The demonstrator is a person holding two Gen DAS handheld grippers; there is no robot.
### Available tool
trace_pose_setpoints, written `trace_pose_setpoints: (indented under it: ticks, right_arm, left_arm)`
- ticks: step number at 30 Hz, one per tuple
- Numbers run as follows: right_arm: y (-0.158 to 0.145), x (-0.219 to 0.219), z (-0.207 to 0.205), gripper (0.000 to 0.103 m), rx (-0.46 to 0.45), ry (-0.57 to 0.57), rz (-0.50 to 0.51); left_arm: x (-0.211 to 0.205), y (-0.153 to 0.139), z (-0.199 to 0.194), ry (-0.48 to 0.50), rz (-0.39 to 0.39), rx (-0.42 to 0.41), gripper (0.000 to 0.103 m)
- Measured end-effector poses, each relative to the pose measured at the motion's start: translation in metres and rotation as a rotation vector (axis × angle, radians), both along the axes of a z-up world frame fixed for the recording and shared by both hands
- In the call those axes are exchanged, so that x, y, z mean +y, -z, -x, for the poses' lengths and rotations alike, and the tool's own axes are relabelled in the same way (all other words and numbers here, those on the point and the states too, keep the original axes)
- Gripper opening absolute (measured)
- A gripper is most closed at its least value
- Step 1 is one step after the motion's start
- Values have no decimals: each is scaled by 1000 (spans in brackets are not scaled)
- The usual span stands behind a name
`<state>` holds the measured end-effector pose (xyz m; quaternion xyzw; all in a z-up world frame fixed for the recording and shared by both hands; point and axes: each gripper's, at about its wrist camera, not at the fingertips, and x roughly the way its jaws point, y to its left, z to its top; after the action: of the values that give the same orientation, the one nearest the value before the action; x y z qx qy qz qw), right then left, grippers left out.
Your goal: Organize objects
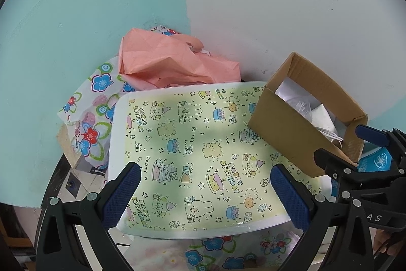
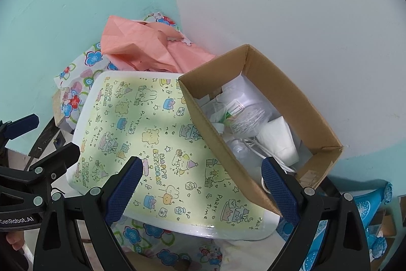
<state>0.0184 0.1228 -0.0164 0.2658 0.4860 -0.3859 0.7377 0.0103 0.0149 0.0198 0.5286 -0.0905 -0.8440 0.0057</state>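
We see our left gripper (image 1: 205,192) and our right gripper (image 2: 201,191) both spread wide apart with nothing between their blue pads, each hanging over a yellow party-print sheet (image 1: 192,154) that lies flat in the middle of the pile. A brown cardboard box (image 2: 256,123) sits on the right part of that sheet, tipped a bit, with white plastic bags and a white cord (image 2: 253,146) inside it. On the far side a crumpled pink bag (image 1: 167,60) rests on flowered paper (image 1: 91,118) by the green and white wall, and something blue with white dots (image 2: 368,210) pokes out on the near right.
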Motion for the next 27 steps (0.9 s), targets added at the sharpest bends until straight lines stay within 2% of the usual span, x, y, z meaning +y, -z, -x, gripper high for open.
trace_pose_setpoints:
  ticks: [13, 27]
  right_arm:
    - [1, 1, -6, 96, 14, -16, 2]
    - [3, 2, -10, 96, 21, -22, -3]
  left_arm:
    - [-9, 1, 0, -36, -5, -18, 103]
    - [-11, 0, -1, 2, -44, -15, 103]
